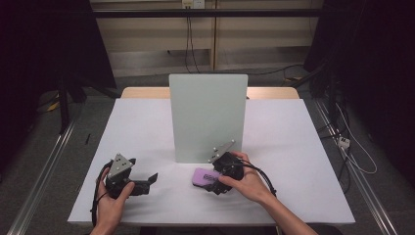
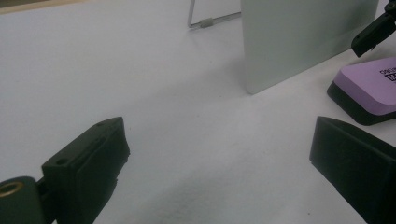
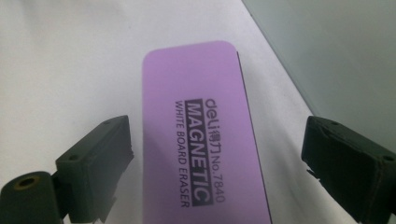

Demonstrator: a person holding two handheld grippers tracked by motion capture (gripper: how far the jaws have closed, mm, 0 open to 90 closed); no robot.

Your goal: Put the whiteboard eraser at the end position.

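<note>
- The left gripper (image 1: 152, 178) rests on the white table (image 1: 142, 127) at the near left side, held in the person's left hand (image 1: 113, 198). Its jaws stand wide apart and nothing is between them; they point toward the right, to the eraser.
- The right gripper (image 1: 211, 186) is at the near middle of the table, held in the right hand (image 1: 247, 183). Its jaws are apart, one at each side of the eraser, and the pads do not press on it.
- The purple eraser (image 3: 201, 135) lies flat on the table, purple face up, with black print "MAGNETIC WHITE BOARD ERASER". It has a dark underside.
- Just behind the eraser stands the pale green board (image 1: 208, 117), upright, in the middle of the table. A thin metal support (image 2: 205, 21) shows behind it.
</note>
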